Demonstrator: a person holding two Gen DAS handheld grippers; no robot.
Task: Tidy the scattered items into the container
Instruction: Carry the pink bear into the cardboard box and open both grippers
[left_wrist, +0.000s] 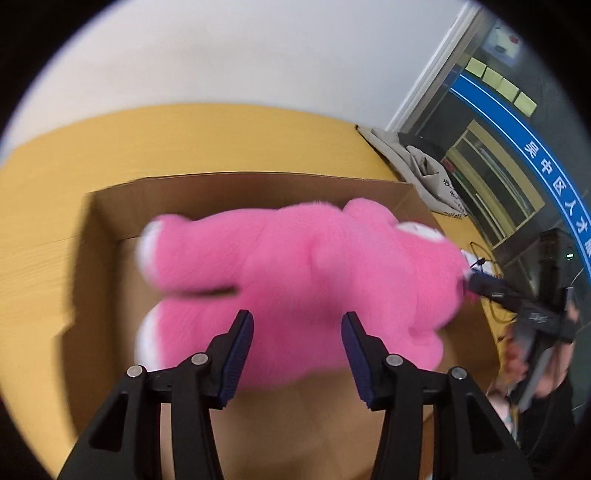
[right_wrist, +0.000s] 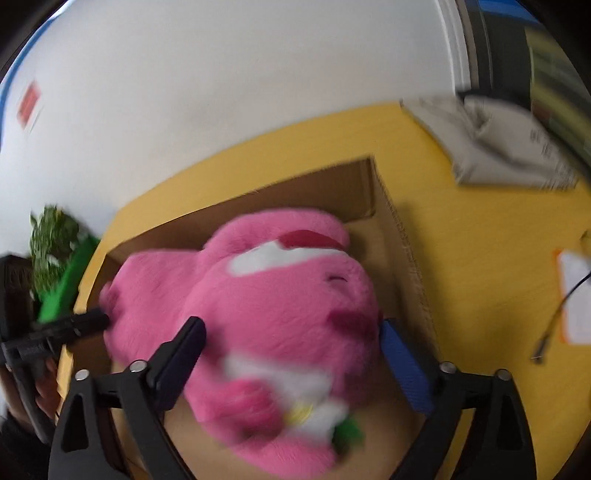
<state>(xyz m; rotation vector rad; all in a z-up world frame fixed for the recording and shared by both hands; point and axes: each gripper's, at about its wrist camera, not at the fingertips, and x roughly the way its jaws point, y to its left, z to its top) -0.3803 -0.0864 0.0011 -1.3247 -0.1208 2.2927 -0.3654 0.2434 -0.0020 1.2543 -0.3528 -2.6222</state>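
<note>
A large pink plush bear (left_wrist: 295, 280) with white paws hangs over an open cardboard box (left_wrist: 236, 192) on the yellow table. My left gripper (left_wrist: 297, 325) is open, its blue pads either side of the bear's lower body, apart from the fur. In the right wrist view the bear's head (right_wrist: 280, 306) fills the space between the fingers of my right gripper (right_wrist: 291, 332). Its jaws are spread wide and press the sides of the head. The box (right_wrist: 332, 192) lies below. The frames are blurred by motion.
A grey crumpled bag (left_wrist: 424, 166) lies on the table (left_wrist: 184, 140) behind the box; it also shows in the right wrist view (right_wrist: 498, 147). A white card and a cable (right_wrist: 554, 314) lie at the right. A green plant (right_wrist: 51, 240) stands at the left.
</note>
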